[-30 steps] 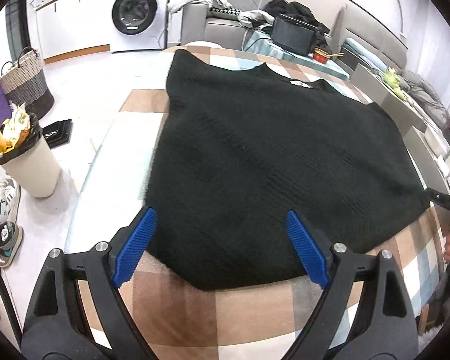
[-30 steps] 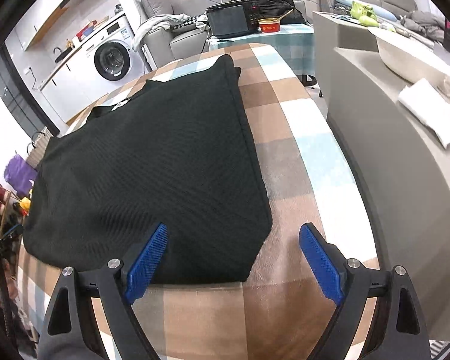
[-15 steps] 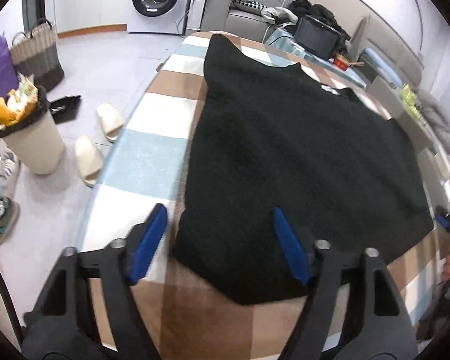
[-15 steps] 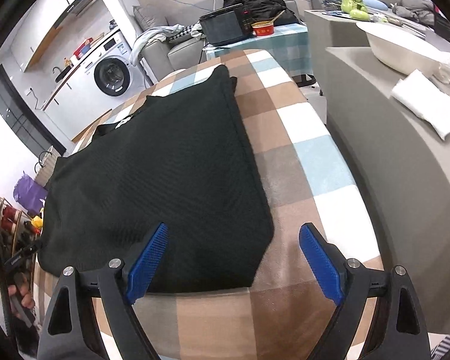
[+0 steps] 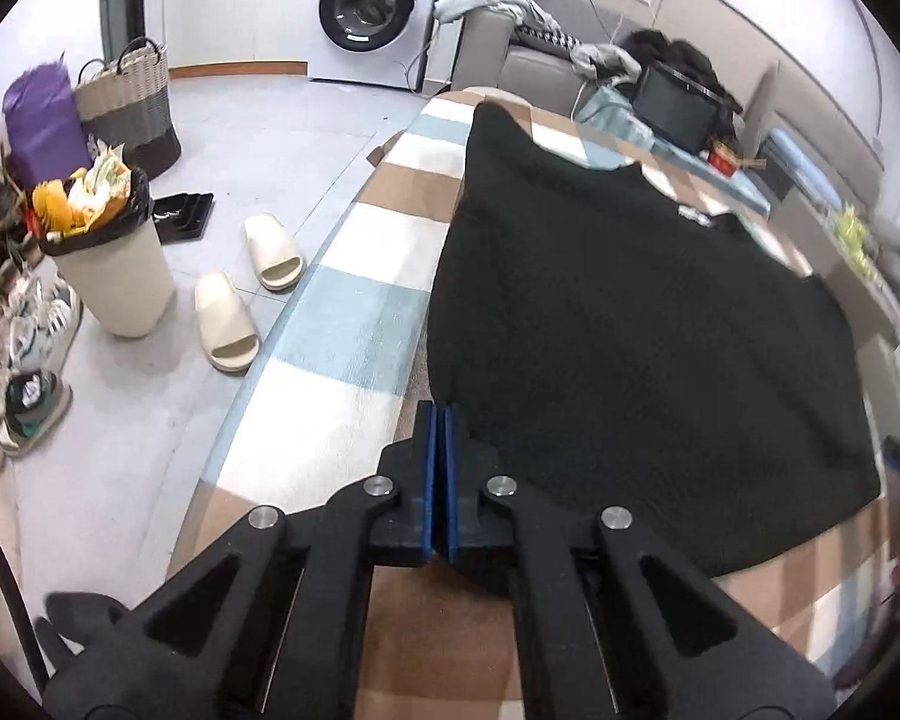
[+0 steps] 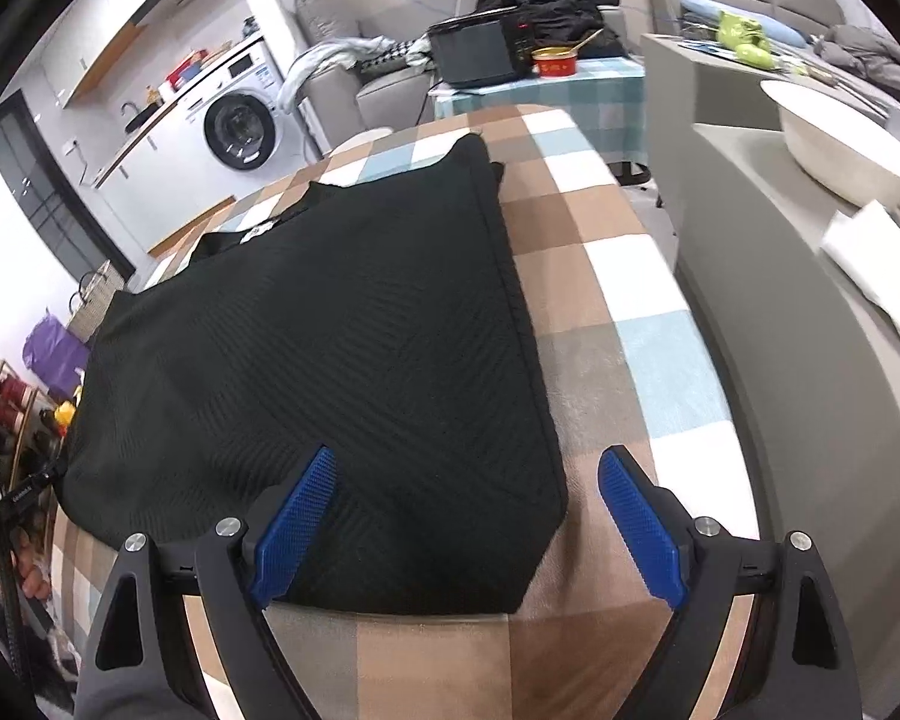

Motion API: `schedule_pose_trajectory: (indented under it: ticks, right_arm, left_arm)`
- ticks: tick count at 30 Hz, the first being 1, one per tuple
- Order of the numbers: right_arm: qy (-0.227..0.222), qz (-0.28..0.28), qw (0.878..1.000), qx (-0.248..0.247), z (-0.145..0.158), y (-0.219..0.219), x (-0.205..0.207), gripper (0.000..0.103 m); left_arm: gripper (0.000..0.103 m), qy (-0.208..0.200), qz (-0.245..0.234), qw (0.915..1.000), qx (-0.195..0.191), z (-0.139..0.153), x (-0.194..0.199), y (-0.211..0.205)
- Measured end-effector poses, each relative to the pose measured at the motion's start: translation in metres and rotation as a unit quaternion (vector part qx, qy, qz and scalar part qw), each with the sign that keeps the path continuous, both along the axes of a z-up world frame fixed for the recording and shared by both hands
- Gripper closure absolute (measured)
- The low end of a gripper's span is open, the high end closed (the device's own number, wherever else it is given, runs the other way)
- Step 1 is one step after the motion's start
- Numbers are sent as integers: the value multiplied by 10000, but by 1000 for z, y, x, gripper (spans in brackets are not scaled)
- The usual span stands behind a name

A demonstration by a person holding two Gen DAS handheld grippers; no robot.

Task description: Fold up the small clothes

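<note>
Black top (image 5: 630,324) flat on checked table (image 5: 354,324), long axis running away from both grippers, neck at far end. Left gripper (image 5: 440,420) at near-left hem corner, jaws fully closed; pads meet at cloth edge, whether any fabric is pinched cannot be told. Right gripper (image 6: 468,510) hangs over near-right hem corner (image 6: 522,594), jaws wide, nothing held, left pad over cloth, right pad over bare table. Free table beyond right side; left table edge close, floor below. Likely next: right closes on corner.
</note>
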State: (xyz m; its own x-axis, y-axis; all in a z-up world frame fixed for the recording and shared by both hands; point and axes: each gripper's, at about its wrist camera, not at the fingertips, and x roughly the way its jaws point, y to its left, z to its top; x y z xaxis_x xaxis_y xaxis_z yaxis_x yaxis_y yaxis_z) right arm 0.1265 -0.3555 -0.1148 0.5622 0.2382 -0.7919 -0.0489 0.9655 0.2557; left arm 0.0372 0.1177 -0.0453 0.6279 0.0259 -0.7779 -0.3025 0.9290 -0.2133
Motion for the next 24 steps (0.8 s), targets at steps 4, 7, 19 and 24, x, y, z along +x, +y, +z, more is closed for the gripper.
schedule_pose_trajectory:
  ticks: [4, 7, 19, 24]
  right_arm:
    - [150, 285, 9994, -93, -1, -1, 2, 12]
    - [220, 302, 9993, 26, -3, -5, -1, 12]
    - [188, -1351, 9872, 832, -13, -24, -59, 22]
    - [122, -1592, 9823, 977, -4, -20, -55, 22]
  left_arm:
    - [102, 63, 193, 9998, -51, -1, 0, -3]
    - [98, 95, 193, 9997, -102, -1, -1, -4]
    - [59, 194, -752, 9969, -107, -17, 27, 9]
    - [56, 294, -856, 9956, -260, -23, 25, 17]
